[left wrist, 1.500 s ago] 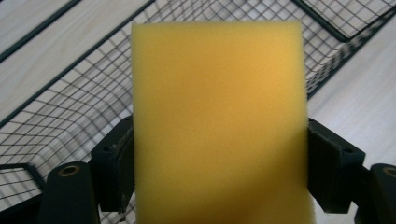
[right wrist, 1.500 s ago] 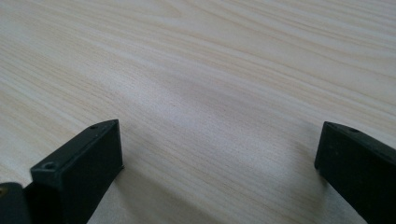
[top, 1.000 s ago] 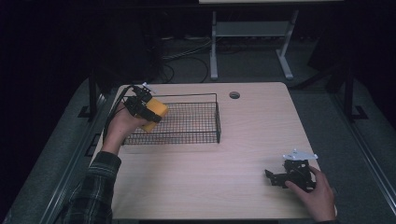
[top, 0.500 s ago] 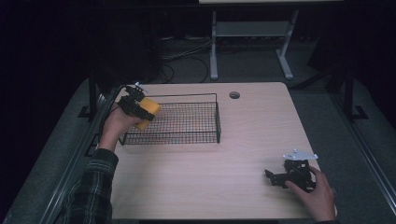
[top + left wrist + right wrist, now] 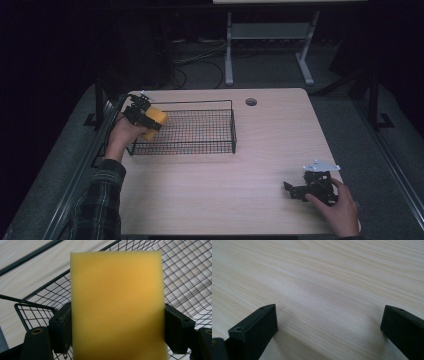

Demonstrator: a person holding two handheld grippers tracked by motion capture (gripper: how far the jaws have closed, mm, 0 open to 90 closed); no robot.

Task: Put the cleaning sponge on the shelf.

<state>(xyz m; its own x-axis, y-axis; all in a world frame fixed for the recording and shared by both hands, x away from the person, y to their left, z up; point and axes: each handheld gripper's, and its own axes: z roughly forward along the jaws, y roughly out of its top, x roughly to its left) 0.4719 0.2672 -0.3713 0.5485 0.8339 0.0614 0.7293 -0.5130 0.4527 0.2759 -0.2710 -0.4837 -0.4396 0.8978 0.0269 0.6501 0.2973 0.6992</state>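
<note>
A yellow sponge (image 5: 156, 120) (image 5: 116, 305) is clamped between the black pads of my left gripper (image 5: 150, 121) (image 5: 117, 325), which hangs over the left end of a black wire basket (image 5: 200, 131). In the left gripper view the basket's mesh (image 5: 185, 272) lies behind and below the sponge. Down at the table's front right, my right gripper (image 5: 292, 189) (image 5: 329, 327) rests low on the pale wooden table (image 5: 225, 190), jaws wide apart with only bare wood (image 5: 324, 290) between them.
A round cable hole (image 5: 251, 102) sits in the tabletop behind the basket. A white desk frame (image 5: 265, 45) and cables stand on the dark floor beyond the table's far edge.
My left gripper has carried the sponge leftward and down, from over the basket's back left part to its left end. The right gripper has stayed put.
</note>
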